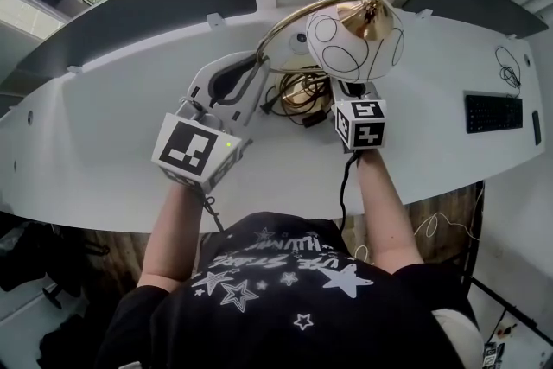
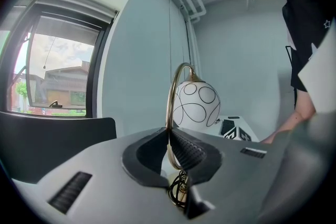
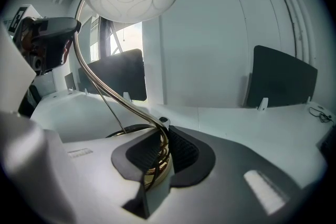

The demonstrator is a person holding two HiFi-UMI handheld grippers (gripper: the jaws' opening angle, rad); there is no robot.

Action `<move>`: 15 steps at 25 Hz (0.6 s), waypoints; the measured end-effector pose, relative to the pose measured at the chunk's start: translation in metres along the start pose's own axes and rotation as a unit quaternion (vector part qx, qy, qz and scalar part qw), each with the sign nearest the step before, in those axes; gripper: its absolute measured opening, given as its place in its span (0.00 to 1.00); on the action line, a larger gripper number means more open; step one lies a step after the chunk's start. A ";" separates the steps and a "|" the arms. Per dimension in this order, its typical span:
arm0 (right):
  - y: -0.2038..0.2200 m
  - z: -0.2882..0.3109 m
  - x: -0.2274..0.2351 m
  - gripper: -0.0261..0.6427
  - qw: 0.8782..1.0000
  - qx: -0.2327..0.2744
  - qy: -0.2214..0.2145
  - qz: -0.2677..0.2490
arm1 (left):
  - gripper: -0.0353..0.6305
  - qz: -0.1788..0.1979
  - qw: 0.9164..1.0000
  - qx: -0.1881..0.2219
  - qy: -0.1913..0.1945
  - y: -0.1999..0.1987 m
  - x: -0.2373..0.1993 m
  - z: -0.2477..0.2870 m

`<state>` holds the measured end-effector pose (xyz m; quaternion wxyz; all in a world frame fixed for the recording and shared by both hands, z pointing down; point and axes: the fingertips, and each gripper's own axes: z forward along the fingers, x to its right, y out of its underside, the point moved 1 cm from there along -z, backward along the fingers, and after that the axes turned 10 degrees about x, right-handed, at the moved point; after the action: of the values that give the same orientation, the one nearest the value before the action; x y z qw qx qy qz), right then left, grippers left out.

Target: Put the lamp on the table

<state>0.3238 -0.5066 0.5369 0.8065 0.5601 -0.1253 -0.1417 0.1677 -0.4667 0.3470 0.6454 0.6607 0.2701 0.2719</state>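
Currently the lamp (image 1: 354,34) is held over the desk (image 1: 95,125) by both grippers. The jaws of the left gripper (image 2: 170,152) are clenched on its gold stem (image 2: 169,107), with the globe shade (image 2: 197,105) above them, and the jaws of the right gripper (image 3: 160,152) grasp the gold base (image 3: 153,168). Whether the base rests on the desk cannot be told; release of both jaws likely remains.

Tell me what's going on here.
A person holds a claw in each hand, both shut on a brass lamp with a white, black-ringed glass globe, over the white curved table. The left claw pinches its arched brass stem; the right claw grips low by the coiled cord. Whether it's set down isn't clear.
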 end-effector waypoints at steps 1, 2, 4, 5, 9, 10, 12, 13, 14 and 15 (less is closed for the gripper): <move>0.000 0.000 0.000 0.10 1.000 0.000 0.000 0.002 | 0.10 0.001 1.000 0.000 -0.001 0.000 0.000 0.000; 0.000 0.000 0.000 0.10 1.000 0.000 0.000 0.003 | 0.10 0.002 1.000 0.000 -0.002 0.000 0.000 0.000; 0.002 0.001 -0.001 0.10 1.000 -0.002 0.000 0.004 | 0.10 0.004 1.000 0.001 -0.002 0.000 0.000 0.001; 0.003 0.001 -0.001 0.10 1.000 -0.003 0.001 0.005 | 0.10 0.005 1.000 0.002 -0.001 0.000 0.000 0.002; 0.006 0.002 -0.002 0.10 1.000 -0.002 0.002 0.009 | 0.10 0.006 1.000 0.004 -0.005 0.001 -0.001 0.003; 0.007 0.002 -0.002 0.10 1.000 -0.002 0.003 0.011 | 0.10 0.005 1.000 0.005 -0.006 0.002 -0.001 0.004; 0.008 0.002 -0.002 0.10 1.000 0.000 0.002 0.015 | 0.10 0.004 1.000 0.007 -0.007 0.002 -0.002 0.004; 0.009 0.002 -0.002 0.10 1.000 0.001 0.001 0.017 | 0.10 0.005 1.000 0.008 -0.008 0.003 -0.002 0.005; 0.010 0.002 -0.001 0.10 1.000 0.002 0.001 0.019 | 0.10 0.006 1.000 0.009 -0.008 0.003 -0.002 0.006; 0.010 0.002 -0.001 0.11 1.000 0.003 0.000 0.021 | 0.10 0.008 1.000 0.010 -0.008 0.003 -0.002 0.007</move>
<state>0.3230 -0.5050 0.5471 0.8078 0.5595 -0.1375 -0.1245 0.1713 -0.4729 0.3500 0.6390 0.6712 0.2622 0.2693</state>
